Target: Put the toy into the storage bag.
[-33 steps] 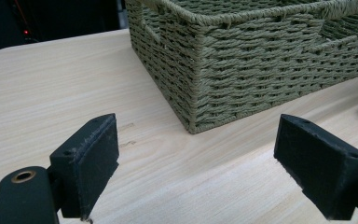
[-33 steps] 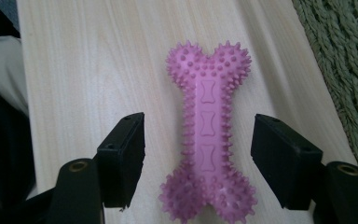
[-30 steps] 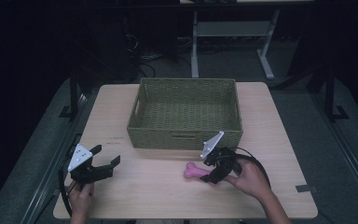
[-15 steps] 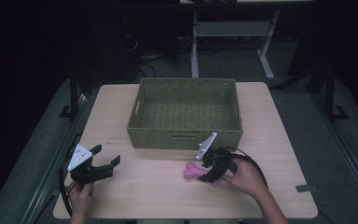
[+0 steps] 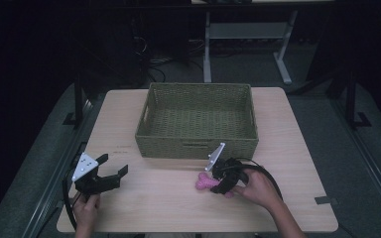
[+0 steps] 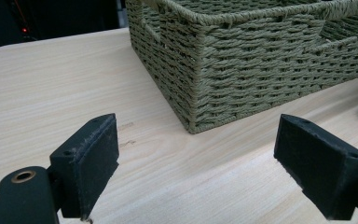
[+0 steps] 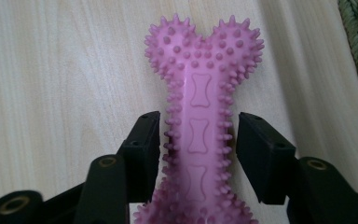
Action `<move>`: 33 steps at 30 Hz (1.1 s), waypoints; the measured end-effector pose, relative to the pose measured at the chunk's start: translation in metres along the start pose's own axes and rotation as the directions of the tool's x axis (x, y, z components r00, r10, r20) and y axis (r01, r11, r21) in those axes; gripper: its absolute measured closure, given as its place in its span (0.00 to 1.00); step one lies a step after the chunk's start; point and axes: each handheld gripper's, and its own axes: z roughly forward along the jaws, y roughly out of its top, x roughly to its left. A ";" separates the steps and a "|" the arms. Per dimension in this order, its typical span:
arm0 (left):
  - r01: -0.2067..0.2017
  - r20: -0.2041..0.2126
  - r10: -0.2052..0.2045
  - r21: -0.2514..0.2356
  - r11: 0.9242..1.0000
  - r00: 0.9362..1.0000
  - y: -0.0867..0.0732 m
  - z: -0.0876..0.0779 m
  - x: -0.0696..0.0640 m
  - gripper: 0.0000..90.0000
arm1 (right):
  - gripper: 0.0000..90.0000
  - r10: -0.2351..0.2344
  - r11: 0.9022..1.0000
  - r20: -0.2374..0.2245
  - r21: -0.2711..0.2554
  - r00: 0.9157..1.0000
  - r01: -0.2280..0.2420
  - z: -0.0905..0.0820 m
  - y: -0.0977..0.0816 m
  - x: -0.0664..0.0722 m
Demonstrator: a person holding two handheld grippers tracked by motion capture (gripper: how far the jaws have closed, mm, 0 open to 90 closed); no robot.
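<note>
Your workpiece is the pink bone-shaped toy [image 7: 199,126]. It is a soft-looking piece covered in short spikes, with two rounded lobes at each end and a narrow shaft. You can read three small bone-shaped outlines embossed along the flat face of the shaft. The toy lies flat on the light wooden table [image 5: 297,134], on your right-hand side, near the front wall of the green woven basket [image 5: 197,146] but apart from it. It is whole and undamaged.

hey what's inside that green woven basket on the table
Nothing visible: the high view shows only bare weave on the floor of the basket. Its near wall hides the strip of floor right behind it. The pink bone toy lies outside, on the table.
</note>
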 end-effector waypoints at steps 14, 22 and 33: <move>0.005 -0.004 -0.005 -0.007 1.000 1.000 0.000 -0.001 0.001 0.15 | 0.64 -0.029 0.999 -0.030 0.031 0.999 0.030 -0.002 0.007 -0.001; 0.001 -0.004 -0.001 -0.003 1.000 1.000 0.000 -0.001 0.000 0.15 | 0.65 -0.043 0.999 -0.061 -0.027 0.997 0.041 -0.024 0.012 -0.003; 0.004 -0.004 -0.004 -0.007 1.000 1.000 0.000 -0.001 0.000 0.15 | 0.65 -0.053 0.995 -0.070 -0.093 0.996 0.046 -0.055 0.015 -0.010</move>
